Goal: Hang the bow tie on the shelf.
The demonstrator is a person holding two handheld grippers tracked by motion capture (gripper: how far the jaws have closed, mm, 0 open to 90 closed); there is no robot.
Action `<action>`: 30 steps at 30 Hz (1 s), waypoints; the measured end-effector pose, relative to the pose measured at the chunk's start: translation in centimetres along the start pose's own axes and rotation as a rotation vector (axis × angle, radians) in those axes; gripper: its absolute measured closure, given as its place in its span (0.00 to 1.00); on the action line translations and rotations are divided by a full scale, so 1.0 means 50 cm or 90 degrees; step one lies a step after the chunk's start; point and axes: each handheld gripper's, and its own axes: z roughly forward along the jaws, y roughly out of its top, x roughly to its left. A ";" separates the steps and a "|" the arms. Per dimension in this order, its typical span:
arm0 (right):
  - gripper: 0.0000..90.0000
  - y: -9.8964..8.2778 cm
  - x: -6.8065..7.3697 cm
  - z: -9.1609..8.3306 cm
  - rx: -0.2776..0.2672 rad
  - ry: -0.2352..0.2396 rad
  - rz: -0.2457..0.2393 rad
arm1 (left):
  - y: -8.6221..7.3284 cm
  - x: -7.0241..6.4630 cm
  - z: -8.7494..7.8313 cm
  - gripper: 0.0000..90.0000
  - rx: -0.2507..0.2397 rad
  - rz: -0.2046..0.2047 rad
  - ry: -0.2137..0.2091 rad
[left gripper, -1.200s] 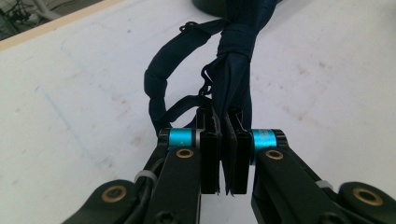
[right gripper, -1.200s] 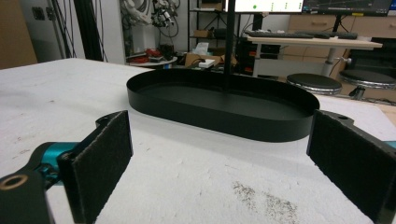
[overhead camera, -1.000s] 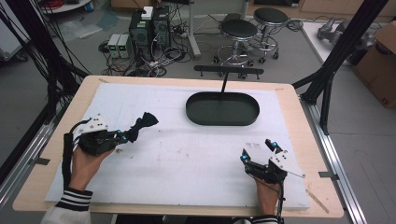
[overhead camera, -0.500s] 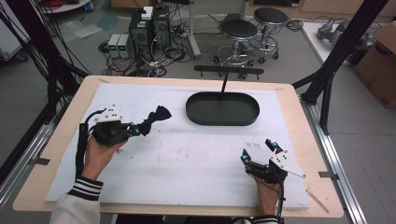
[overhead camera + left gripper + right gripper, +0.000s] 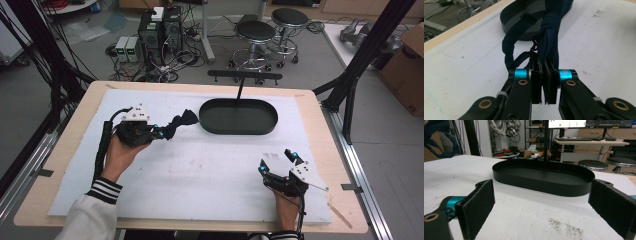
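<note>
2 hand-held grippers were in play: the left [image 5: 159, 132] was clamped on a dark blue cloth [image 5: 181, 121] just beside the tray [image 5: 238, 116]; the right [image 5: 278, 162] rested with its jaws apart. Best to carry the cloth clear over the rim before releasing.

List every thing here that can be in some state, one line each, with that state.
left gripper: shut on the dark blue cloth.
dark blue cloth: bunched, lifted off the white mat, just short of the tray's left end.
black oval tray: empty, flat on the mat.
right gripper: open, holding nothing, low over the white mat.
</note>
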 end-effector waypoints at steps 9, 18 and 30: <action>0.07 0.000 0.001 -0.001 0.001 0.000 0.003 | 0.057 -0.005 0.031 0.96 -0.001 0.025 -0.021; 0.07 0.000 0.001 -0.001 0.001 0.000 0.005 | 0.099 -0.010 0.065 0.95 0.023 0.060 -0.035; 0.07 0.000 -0.002 -0.001 -0.001 0.001 0.010 | 0.152 -0.014 0.096 0.95 0.032 0.083 -0.048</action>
